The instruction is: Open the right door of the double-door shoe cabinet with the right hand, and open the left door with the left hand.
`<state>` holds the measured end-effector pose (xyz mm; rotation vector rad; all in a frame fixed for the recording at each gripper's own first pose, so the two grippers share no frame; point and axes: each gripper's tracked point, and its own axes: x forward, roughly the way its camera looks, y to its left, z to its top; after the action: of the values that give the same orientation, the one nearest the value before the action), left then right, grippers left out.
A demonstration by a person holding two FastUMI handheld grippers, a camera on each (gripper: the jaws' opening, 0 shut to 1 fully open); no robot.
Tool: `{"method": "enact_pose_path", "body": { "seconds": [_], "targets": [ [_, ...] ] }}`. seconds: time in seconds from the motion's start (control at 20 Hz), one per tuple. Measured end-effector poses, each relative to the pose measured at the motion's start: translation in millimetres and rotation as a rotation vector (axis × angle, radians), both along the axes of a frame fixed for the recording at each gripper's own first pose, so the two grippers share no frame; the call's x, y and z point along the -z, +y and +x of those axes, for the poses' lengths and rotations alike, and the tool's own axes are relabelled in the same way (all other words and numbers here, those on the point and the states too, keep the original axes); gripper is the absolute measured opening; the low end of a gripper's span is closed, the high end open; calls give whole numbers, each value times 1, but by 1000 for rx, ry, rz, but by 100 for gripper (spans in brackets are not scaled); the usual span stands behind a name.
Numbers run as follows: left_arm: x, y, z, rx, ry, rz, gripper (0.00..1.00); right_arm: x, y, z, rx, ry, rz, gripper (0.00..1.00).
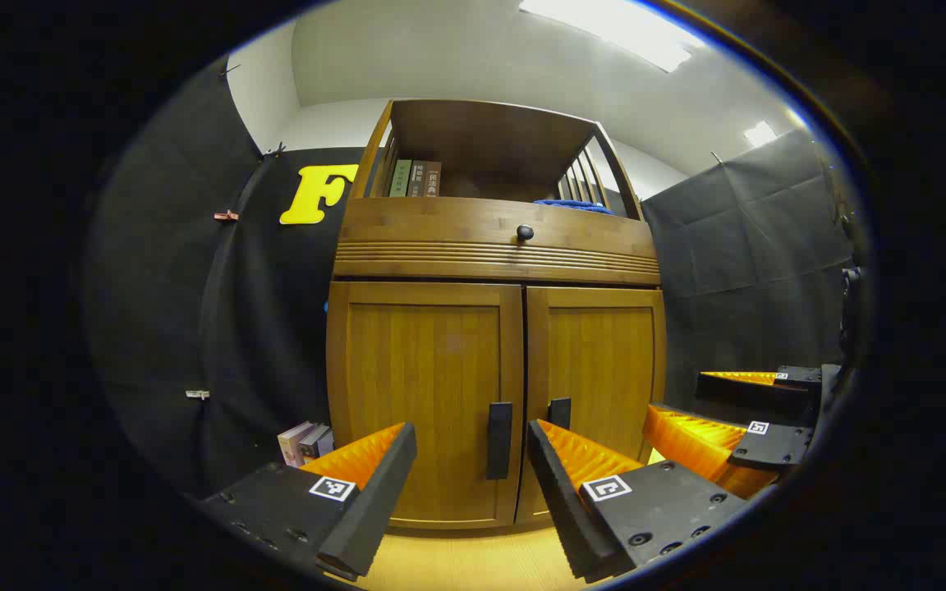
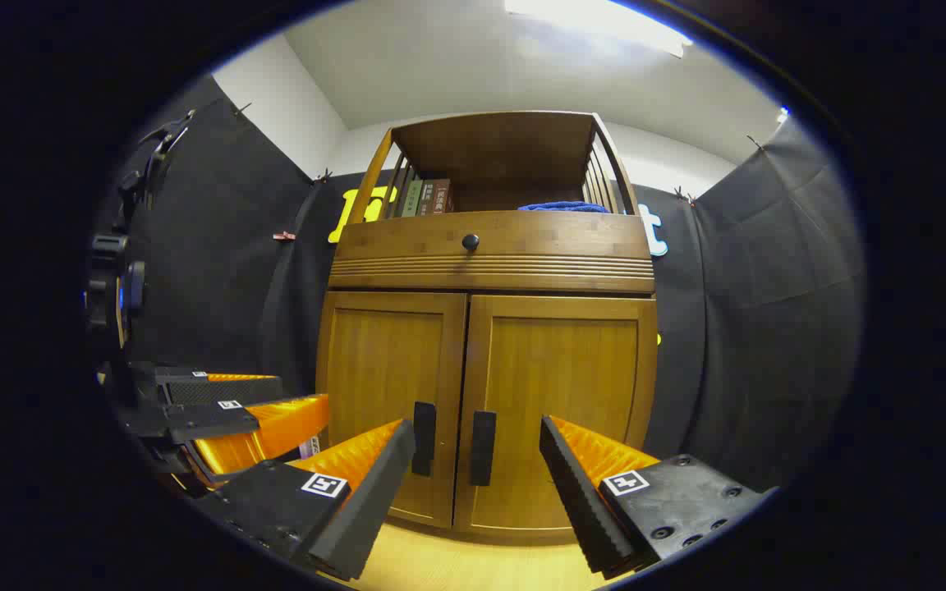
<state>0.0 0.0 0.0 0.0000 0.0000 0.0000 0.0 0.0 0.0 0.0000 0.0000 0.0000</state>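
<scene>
Left gripper view: shoe cabinet (image 1: 496,328) stands straight ahead on the pale wood floor (image 1: 473,562), front face toward the camera, taller than wide. Both doors shut flush. Left door (image 1: 424,394) carries a dark bar handle (image 1: 499,440) at its inner edge, long axis vertical; right door (image 1: 600,369) has its own handle (image 1: 559,412) just across the centre seam, partly hidden behind a finger. Left gripper (image 1: 473,472) is spread wide, holding nothing, short of the doors, with the left door's handle framed between its fingers. The right gripper (image 1: 727,435) shows low at far right, also apart from the cabinet; I cannot tell its opening from here.

Right gripper view: same cabinet, doors closed, drawer with round knob (image 2: 470,241) above them. Right door's handle (image 2: 483,447) and left door's handle (image 2: 424,437) both upright, side by side at the seam. Right gripper (image 2: 477,472) gapes wide, empty, not touching the door. Left gripper sits lower left.

Progress, as judged: nothing opened yet; both doors remain to do, right one first. Hinges presumably at outer edges, so each door should swing outward toward the viewer.
</scene>
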Motion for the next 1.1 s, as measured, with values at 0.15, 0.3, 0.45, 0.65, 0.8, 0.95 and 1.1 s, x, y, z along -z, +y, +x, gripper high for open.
{"method": "enact_pose_path", "body": {
  "seconds": [0.15, 0.3, 0.45, 0.65, 0.8, 0.95, 1.1],
  "targets": [
    [2, -5, 1, 20, 11, 18, 85, -6, -1, -3, 1, -9, 8, 96],
    [5, -13, 0, 52, 30, 5, 86, -7, -6, -5, 23, -15, -4, 97],
    [6, -8, 0, 36, 29, 4, 86, -1, -2, -5, 6, 8, 6, 97],
    [4, -6, 2, 25, 18, 3, 86, 5, -2, 0, 0, 29, -11, 97],
    [4, -7, 3, 34, 19, 4, 86, 10, 1, 1, -9, 45, -12, 97],
    [6, -6, 4, 38, 21, 5, 86, 9, -1, 2, -4, 40, -16, 97],
    [8, -7, 5, 48, 25, -1, 86, 7, -1, 4, -1, 30, -10, 98]
  ]
}}
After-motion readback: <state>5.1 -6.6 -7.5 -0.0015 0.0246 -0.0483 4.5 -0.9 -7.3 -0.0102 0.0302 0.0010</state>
